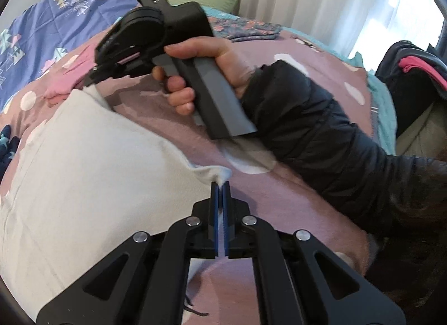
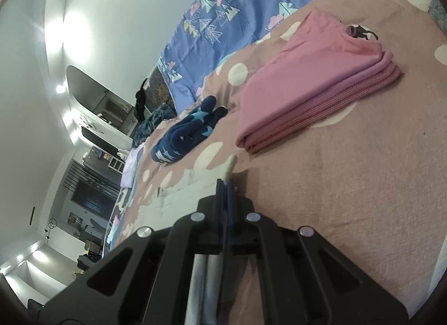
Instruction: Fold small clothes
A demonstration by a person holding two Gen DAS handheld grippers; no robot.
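A white garment (image 1: 83, 163) lies spread on the bed, over a mauve bedspread (image 1: 293, 191) with pale dots. The left tool (image 1: 221, 185) has its two blue-lined fingers pressed together on one corner of that garment, and a tuft of white cloth bunches up just past their tips. The right tool (image 2: 225, 182) is likewise clamped on another edge of the white garment (image 2: 195, 182), with a small flap of cloth standing up beyond its tips.

In the left wrist view the right tool (image 1: 93, 77) shows from the side, gripped by a hand (image 1: 212, 70) in a dark padded sleeve (image 1: 321, 140), its tips meeting the far corner of the garment.

Near the garment on the bedspread sits a folded stack: a pink garment (image 2: 310, 79) on top of a red-and-white patterned one (image 2: 329, 104). A pair of navy socks with pale blue stars (image 2: 187, 132) lies just beside that stack. A blue quilt with a tree print (image 2: 237, 9) covers the far side of the bed.
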